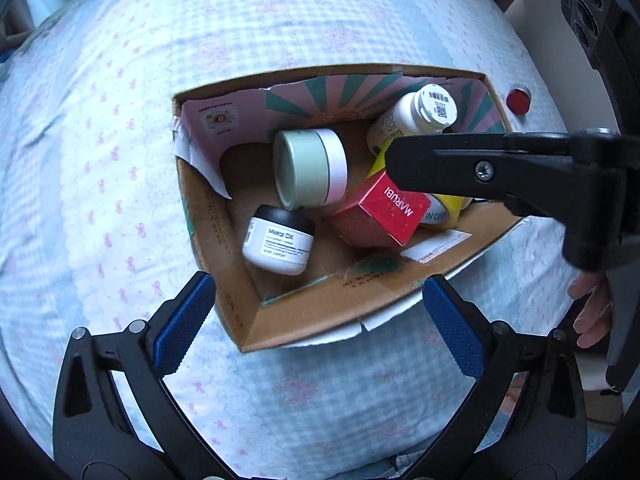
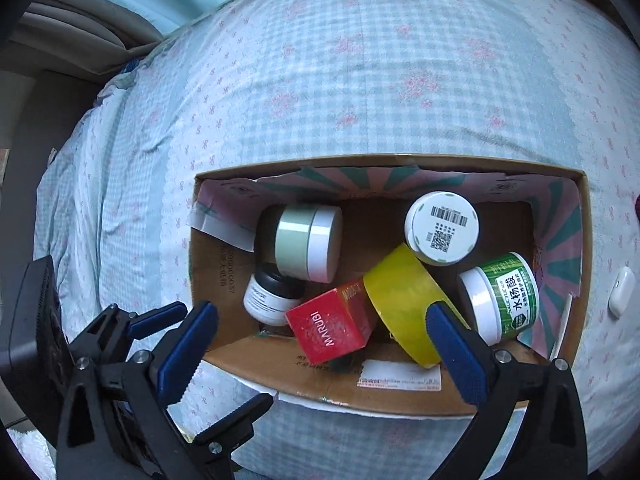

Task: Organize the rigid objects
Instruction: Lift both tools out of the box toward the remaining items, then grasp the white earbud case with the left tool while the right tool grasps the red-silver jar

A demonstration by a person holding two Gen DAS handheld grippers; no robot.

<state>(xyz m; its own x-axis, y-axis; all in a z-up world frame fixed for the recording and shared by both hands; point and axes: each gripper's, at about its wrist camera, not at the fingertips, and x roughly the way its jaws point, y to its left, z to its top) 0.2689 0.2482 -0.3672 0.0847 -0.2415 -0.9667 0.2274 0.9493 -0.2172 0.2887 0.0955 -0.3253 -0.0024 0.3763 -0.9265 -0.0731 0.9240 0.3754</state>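
Observation:
An open cardboard box (image 1: 248, 312) (image 2: 396, 400) sits on the bed. It holds a pale green jar (image 1: 310, 168) (image 2: 308, 242), a small white jar with a black lid (image 1: 278, 240) (image 2: 266, 294), a red MARUBI box (image 1: 380, 214) (image 2: 332, 326), a yellow tape roll (image 2: 404, 304) (image 1: 444, 208), a white bottle with a barcode cap (image 1: 416, 116) (image 2: 442, 228) and a green-labelled jar (image 2: 502, 298). My left gripper (image 1: 320, 320) is open and empty at the box's near edge. My right gripper (image 2: 322, 344) is open and empty above the box; in the left wrist view (image 1: 480, 168) it reaches in from the right.
The bed has a blue checked sheet (image 1: 100, 160) (image 2: 360, 60). A small red cap (image 1: 518, 100) lies on the sheet beyond the box's right wall. A white earbud case (image 2: 622, 290) lies right of the box. My left gripper's body (image 2: 132, 344) shows at lower left.

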